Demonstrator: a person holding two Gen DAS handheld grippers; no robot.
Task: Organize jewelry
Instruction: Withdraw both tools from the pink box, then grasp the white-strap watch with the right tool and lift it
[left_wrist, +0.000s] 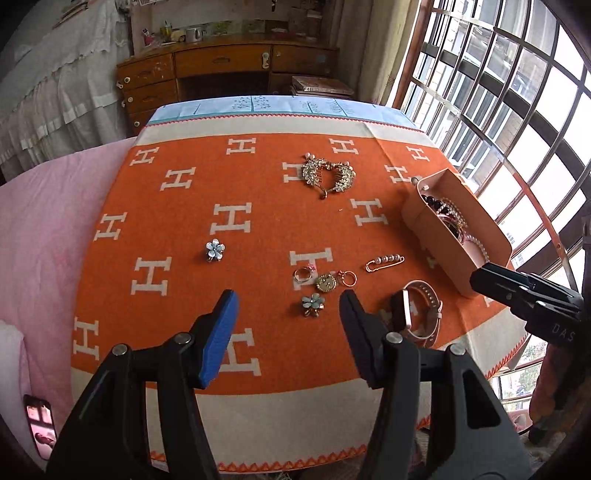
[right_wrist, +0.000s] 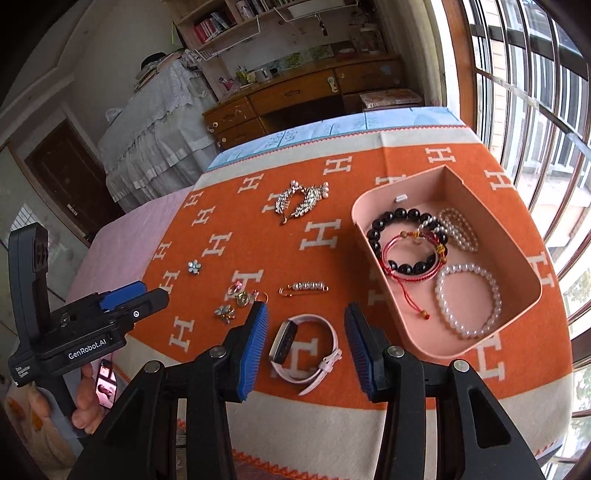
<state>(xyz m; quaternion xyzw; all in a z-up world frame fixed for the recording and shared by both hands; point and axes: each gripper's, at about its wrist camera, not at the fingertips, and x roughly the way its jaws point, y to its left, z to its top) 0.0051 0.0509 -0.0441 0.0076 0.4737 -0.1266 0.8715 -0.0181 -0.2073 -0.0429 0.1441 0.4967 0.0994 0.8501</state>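
Jewelry lies on an orange cloth with white H marks. A pink open box (right_wrist: 373, 206) at the right holds a black bead bracelet (right_wrist: 402, 240), a red cord bracelet and pearl bracelets (right_wrist: 467, 304). A pink-strapped watch (right_wrist: 306, 343) lies below my right gripper (right_wrist: 306, 325), which is open above it with nothing between its fingers. My left gripper (left_wrist: 288, 310) is open too, hovering near a blue flower clip (left_wrist: 313, 303), rings (left_wrist: 303, 275) and a small charm. A pearl pin (left_wrist: 384, 261), a second flower clip (left_wrist: 215, 250) and a rhinestone leaf comb (left_wrist: 328, 176) lie farther off.
The table's near edge runs just under both grippers. A pink blanket (left_wrist: 44, 229) spreads to the left with a phone (left_wrist: 40, 424) on it. A wooden desk (left_wrist: 221, 70) stands behind the table, and a barred window (left_wrist: 517, 110) is close on the right.
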